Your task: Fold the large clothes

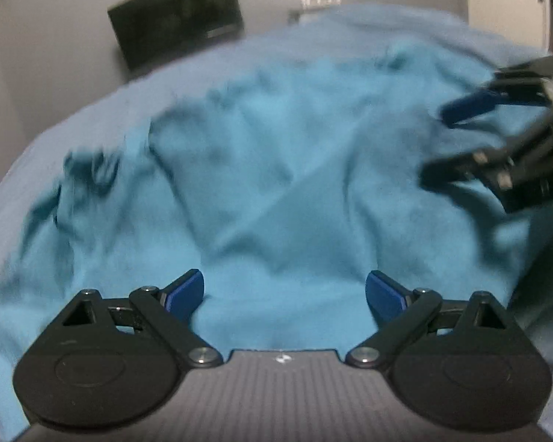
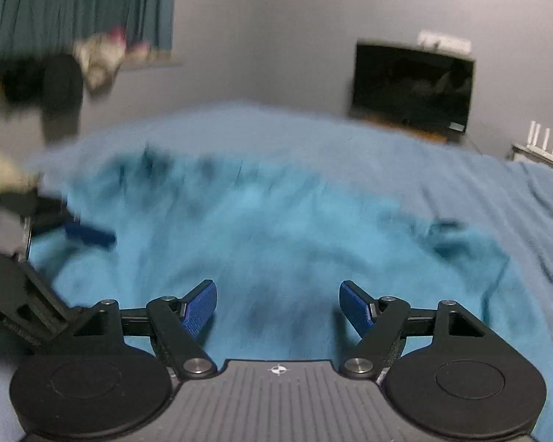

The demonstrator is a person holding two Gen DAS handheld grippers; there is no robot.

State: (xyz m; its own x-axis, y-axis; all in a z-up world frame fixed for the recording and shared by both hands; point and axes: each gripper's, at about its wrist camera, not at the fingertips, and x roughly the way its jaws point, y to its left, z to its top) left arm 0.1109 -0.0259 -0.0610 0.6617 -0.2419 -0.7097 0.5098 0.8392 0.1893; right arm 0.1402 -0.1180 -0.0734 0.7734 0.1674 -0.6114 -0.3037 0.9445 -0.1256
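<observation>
A large turquoise garment (image 1: pixel 261 191) lies crumpled and spread over a bed, blurred in both views; it also fills the middle of the right wrist view (image 2: pixel 276 228). My left gripper (image 1: pixel 284 296) hovers over its near part, jaws wide open, nothing between the blue pads. My right gripper (image 2: pixel 278 309) is open above the cloth too, with nothing held. From the left wrist view the right gripper (image 1: pixel 446 143) shows at the right edge, open over the garment. The left gripper (image 2: pixel 73 235) appears at the left edge of the right wrist view.
The bed's pale blue cover (image 1: pixel 405 29) surrounds the garment. A dark screen (image 2: pixel 413 88) stands against the grey wall beyond the bed, with a white router (image 2: pixel 545 143) beside it. Teal curtains (image 2: pixel 77 3) and hanging clothes (image 2: pixel 99 55) are at the far left.
</observation>
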